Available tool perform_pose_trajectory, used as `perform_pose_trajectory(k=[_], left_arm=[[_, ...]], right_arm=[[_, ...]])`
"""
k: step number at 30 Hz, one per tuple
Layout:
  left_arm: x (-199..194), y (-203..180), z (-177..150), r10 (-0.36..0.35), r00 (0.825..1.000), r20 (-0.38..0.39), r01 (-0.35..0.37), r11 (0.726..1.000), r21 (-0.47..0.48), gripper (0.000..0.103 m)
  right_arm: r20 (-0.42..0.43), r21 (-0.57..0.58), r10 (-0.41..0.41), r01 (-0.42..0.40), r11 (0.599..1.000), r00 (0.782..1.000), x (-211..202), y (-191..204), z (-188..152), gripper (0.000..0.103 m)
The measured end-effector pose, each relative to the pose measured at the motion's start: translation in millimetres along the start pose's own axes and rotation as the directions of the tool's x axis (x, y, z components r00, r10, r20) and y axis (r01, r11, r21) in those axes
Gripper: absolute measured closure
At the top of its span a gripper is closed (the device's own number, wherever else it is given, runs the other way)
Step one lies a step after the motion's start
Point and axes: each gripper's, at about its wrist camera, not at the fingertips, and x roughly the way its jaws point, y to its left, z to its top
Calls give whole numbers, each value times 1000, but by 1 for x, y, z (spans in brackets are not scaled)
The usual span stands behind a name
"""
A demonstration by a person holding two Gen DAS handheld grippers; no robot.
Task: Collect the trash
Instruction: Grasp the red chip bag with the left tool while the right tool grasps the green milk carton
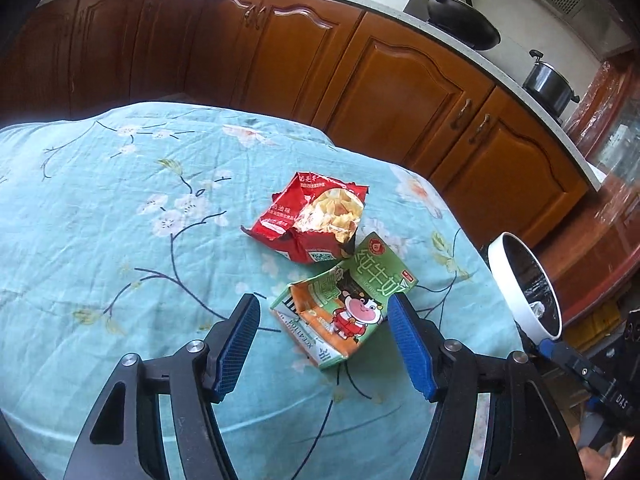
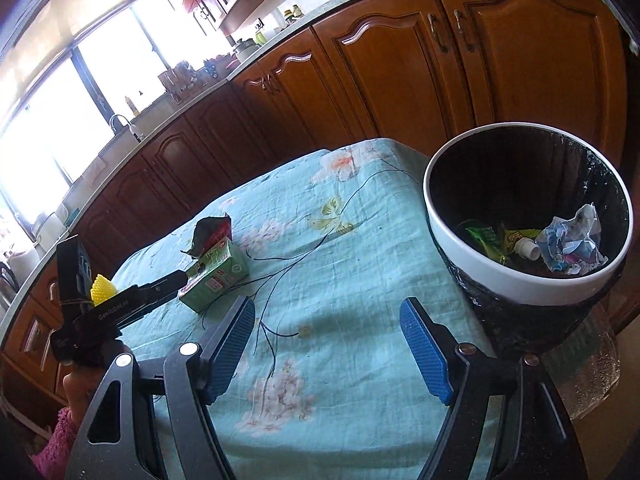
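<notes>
A crushed green milk carton (image 1: pixel 344 308) lies on the teal flowered tablecloth (image 1: pixel 120 240), between the blue pads of my left gripper (image 1: pixel 324 300). That gripper is open: there is a gap at the left pad, and the right pad is close to the carton's edge. A torn red snack bag (image 1: pixel 312 220) lies just beyond the carton. In the right wrist view the carton (image 2: pixel 216 276) and the bag (image 2: pixel 212 232) sit at the left, with one left finger (image 2: pixel 160 286) beside the carton. My right gripper (image 2: pixel 328 306) hangs open and empty over the cloth, left of the bin.
A white-rimmed bin (image 2: pixel 520 280) with a black liner stands at the table's right edge, holding crumpled paper (image 2: pixel 572 244) and green wrappers. Brown kitchen cabinets (image 1: pixel 400 92) run behind the table, with a wok (image 1: pixel 464 20) and a pot (image 1: pixel 548 84) on the counter. A pink sleeve (image 2: pixel 56 440) is at the lower left.
</notes>
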Motion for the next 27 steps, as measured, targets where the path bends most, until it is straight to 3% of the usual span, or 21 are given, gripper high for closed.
perform_pose_trajectory(k=[6,13,16,20,24,27], left_arm=[[9,-30,-8,-95,995,-24,96,994,60,37],[15,-62,-23,-206,973,-108,220,964,146,37],[1,-52,-19,-176,983,-60,183,972,148,37],[-10,-27,0,-4,1000,28,2,996,87,37],[3,-11,28,101,994,41,-101,995,10,37],[18,-14,43,150,988,42,-152,988,37,38]], right_arm=[[13,28,-20,20,999,1000,-1,-10,4,26],[38,56,-42,40,998,998,-7,-19,11,26],[36,58,-41,38,998,999,-5,-19,12,26],[15,34,-23,23,999,1000,7,-8,10,26],[4,14,-8,8,1000,1000,17,5,8,26],[-4,6,-2,3,1000,1000,22,12,7,27]])
